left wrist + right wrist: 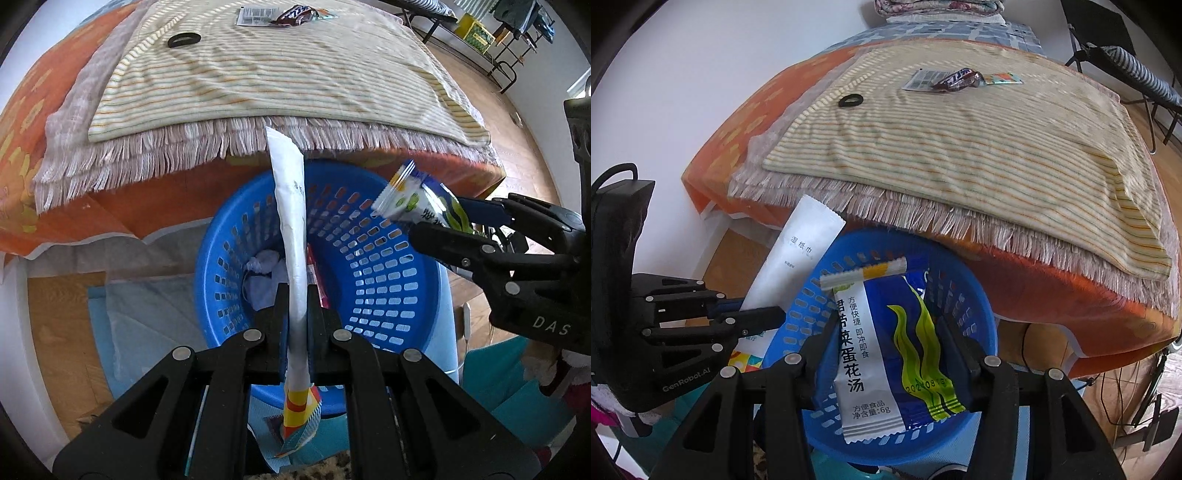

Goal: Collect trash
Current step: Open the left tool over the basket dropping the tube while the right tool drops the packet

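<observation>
Though above the blue basket (975,314), soup packet (886,350) between right claw (886,332) pads

Blue soup sachet (886,347) between the right hand-held gripper (886,343) fingers: "方便快捷 即冲即食", "蛋花汤", "净含量:6g", "20240813". White sachet (798,254) to its left: "湿纸巾". Left hand-held gripper (764,317) body: "GenRobot.AI".

White wall (701,92), wood floor (62,306), orange-covered bed (1052,295) under striped blanket (277,74), daylight
</observation>
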`<state>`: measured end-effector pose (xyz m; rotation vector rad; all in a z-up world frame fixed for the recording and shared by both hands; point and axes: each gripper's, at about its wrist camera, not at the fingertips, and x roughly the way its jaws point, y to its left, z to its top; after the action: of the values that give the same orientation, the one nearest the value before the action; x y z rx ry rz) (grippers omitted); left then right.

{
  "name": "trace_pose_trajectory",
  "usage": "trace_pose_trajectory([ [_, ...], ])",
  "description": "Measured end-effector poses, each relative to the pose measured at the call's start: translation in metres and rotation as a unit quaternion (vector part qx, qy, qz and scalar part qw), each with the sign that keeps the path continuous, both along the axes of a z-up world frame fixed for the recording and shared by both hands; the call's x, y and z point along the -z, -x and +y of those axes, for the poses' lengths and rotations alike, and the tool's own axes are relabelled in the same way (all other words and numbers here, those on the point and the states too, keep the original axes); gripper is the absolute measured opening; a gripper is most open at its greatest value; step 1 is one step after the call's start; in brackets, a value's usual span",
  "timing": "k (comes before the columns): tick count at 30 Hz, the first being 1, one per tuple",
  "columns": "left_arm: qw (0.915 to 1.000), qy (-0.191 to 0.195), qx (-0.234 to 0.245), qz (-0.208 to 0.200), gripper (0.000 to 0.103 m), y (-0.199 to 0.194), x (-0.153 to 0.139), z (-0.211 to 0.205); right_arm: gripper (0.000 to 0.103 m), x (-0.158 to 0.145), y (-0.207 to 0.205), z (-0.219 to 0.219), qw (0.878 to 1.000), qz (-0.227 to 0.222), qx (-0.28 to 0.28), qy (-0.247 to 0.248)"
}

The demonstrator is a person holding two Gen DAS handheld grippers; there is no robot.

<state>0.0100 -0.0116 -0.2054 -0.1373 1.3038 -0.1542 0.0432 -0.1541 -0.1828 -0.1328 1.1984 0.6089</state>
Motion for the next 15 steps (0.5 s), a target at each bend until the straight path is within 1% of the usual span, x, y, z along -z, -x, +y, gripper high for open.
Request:
trace_pose_trajectory([
  [3, 1.0000, 0.000, -0.001, 0.001, 0.005, -0.0005, 0.0009, 0.0006, 0.055, 0.0009, 0.0006, 0.0006, 1.000, -0.001, 0.000, 0.002],
  [8, 0.9998, 0.005, -0.003, 0.016, 0.006, -0.0023, 0.0073, 0.0027, 0.056, 0.0018, 0.0011, 0.0009, 1.000, -0.001, 0.002, 0.003],
  [10, 0.9998, 0.005, -0.002, 0.020, 0.009, -0.0026, 0.0090, 0.0018, 0.058, 0.0017, 0.0007, 0.0007, 1.000, 0.000, 0.003, 0.005],
  [12, 0.9998, 0.005, -0.003, 0.019, 0.019, -0.0030, 0.0084, 0.0008, 0.060, 0.0009, 0.0002, 0.0003, 1.000, -0.001, 0.004, 0.004],
  [15, 0.9999, 0.002, -0.004, 0.015, 0.026, -0.0038, 0.0069, 0.0009, 0.064, 0.0000, 0.0004, -0.0005, 1.000, -0.003, 0.004, 0.005],
])
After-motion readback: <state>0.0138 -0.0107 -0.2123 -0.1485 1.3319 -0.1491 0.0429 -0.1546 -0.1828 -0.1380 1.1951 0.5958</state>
